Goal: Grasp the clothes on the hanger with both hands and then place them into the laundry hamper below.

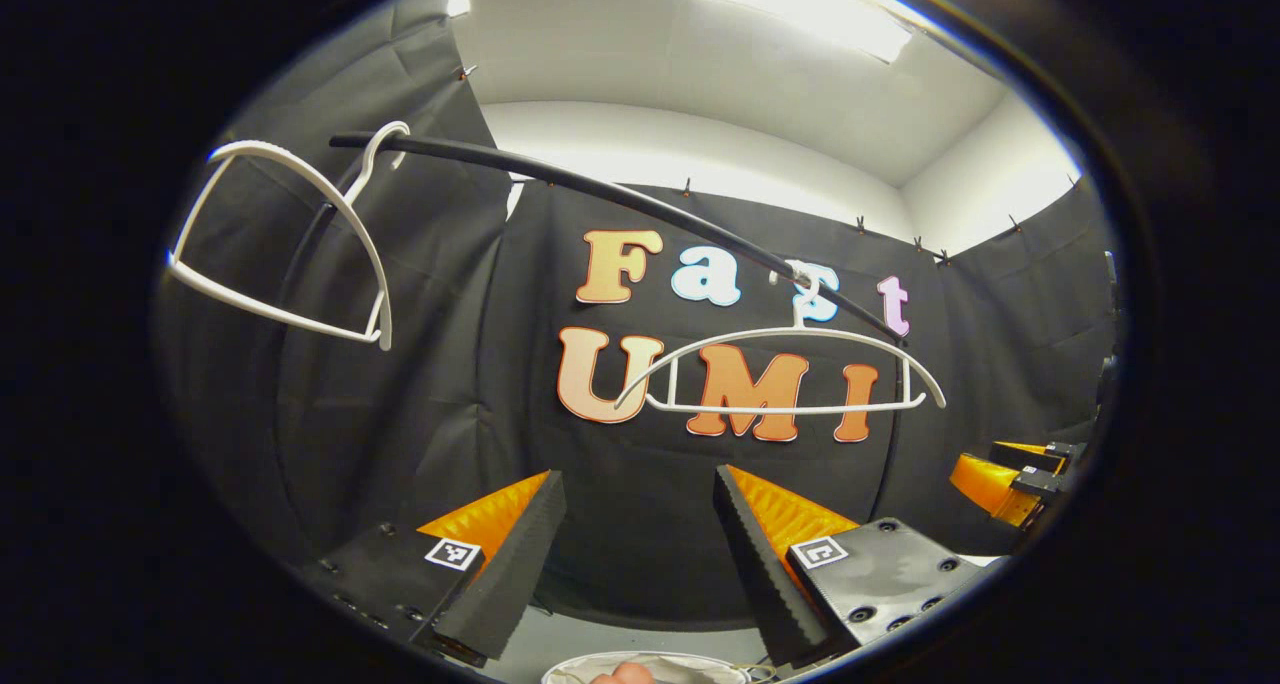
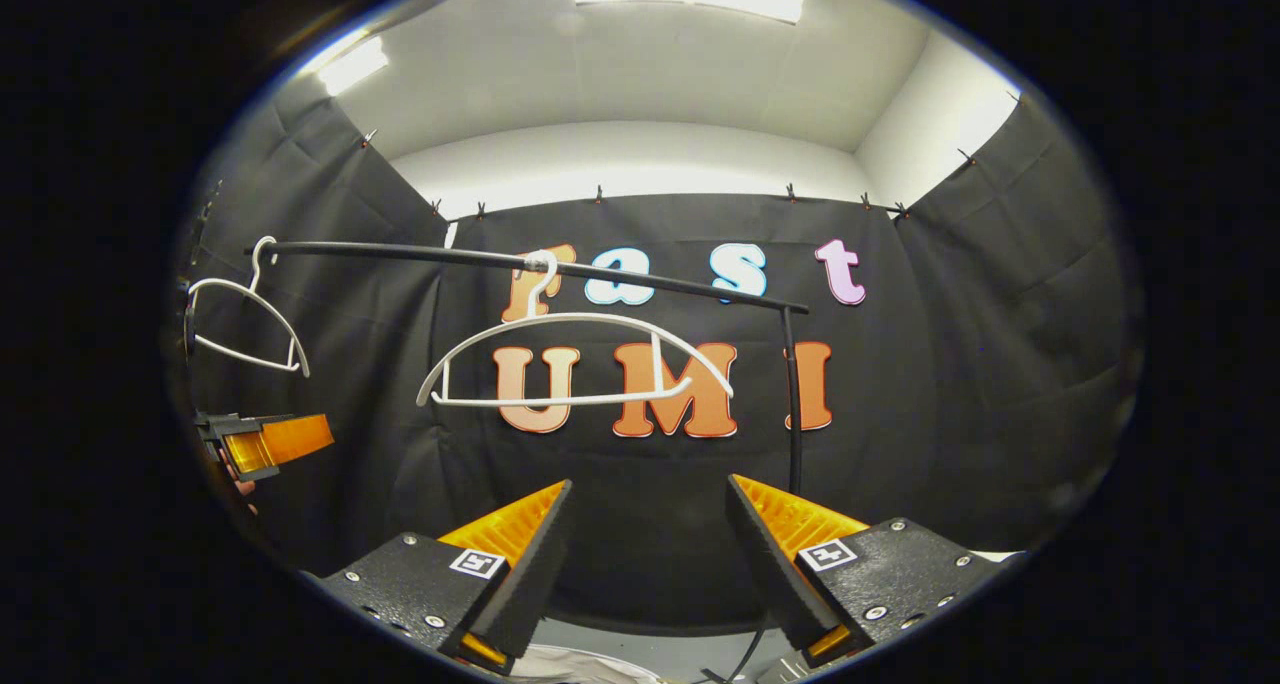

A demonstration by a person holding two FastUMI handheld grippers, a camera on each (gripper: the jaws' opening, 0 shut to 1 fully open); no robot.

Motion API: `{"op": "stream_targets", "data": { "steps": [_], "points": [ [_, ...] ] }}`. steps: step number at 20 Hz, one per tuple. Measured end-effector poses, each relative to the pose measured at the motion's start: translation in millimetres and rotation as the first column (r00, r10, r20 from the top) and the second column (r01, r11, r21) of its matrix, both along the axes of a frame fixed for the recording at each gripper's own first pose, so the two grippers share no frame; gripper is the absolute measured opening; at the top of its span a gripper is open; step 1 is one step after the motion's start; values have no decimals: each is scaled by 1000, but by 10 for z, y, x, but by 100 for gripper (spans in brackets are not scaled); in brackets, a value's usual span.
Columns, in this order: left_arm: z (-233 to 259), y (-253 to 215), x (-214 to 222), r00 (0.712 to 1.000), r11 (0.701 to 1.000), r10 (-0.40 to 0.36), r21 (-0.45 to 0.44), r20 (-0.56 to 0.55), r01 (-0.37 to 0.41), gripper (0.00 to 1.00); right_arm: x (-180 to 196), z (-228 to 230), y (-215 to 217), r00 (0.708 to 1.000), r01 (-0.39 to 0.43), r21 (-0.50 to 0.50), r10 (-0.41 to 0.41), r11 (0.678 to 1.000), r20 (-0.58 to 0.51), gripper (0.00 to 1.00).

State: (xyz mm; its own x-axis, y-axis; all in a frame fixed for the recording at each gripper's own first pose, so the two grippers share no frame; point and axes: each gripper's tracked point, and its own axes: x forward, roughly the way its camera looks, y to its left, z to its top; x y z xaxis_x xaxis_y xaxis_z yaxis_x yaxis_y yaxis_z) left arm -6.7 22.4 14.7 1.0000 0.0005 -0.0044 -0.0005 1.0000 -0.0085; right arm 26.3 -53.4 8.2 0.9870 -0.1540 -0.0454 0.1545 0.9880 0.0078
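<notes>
Clothes (image 1: 640,670) lie pale and bunched at the bottom edge of the left gripper view, inside the hamper's white rim (image 1: 570,666). Above, two white hangers (image 1: 790,374) hang bare on the black rail (image 1: 620,196) — one near each end. Left tool (image 1: 640,564) and right tool (image 2: 650,564) both gape wide, holding nothing.

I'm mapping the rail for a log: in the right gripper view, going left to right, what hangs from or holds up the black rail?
Small white hanger near the rail's left end → larger white hanger hooked mid-rail → black upright post at the rail's right end. Both hangers are bare.
</notes>
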Motion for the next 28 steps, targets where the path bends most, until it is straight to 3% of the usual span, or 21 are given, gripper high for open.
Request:
{"op": "stream_targets", "data": {
  "steps": [3,14,16,17,28],
  "points": [
    [29,44,-6,1000,1000,10,6,13,-10,94,-51,62,-32,1000,-2,-2,2,1000,16,99],
    [72,99,-15,999,1000,19,-13,37,-19,97,-60,-7,55,1000,-26,7,26,1000,18,100],
    [47,103,-6,999,1000,17,-4,29,-17,96,-50,-22,95,999,-38,8,38,999,15,99],
    [46,98,-14,999,1000,15,-5,30,-14,97,-58,-34,109,999,-45,12,45,999,13,91],
    [44,150,-27,998,999,31,-33,52,-29,97,-68,-24,154,998,-66,27,65,997,24,92]
  ]
}}
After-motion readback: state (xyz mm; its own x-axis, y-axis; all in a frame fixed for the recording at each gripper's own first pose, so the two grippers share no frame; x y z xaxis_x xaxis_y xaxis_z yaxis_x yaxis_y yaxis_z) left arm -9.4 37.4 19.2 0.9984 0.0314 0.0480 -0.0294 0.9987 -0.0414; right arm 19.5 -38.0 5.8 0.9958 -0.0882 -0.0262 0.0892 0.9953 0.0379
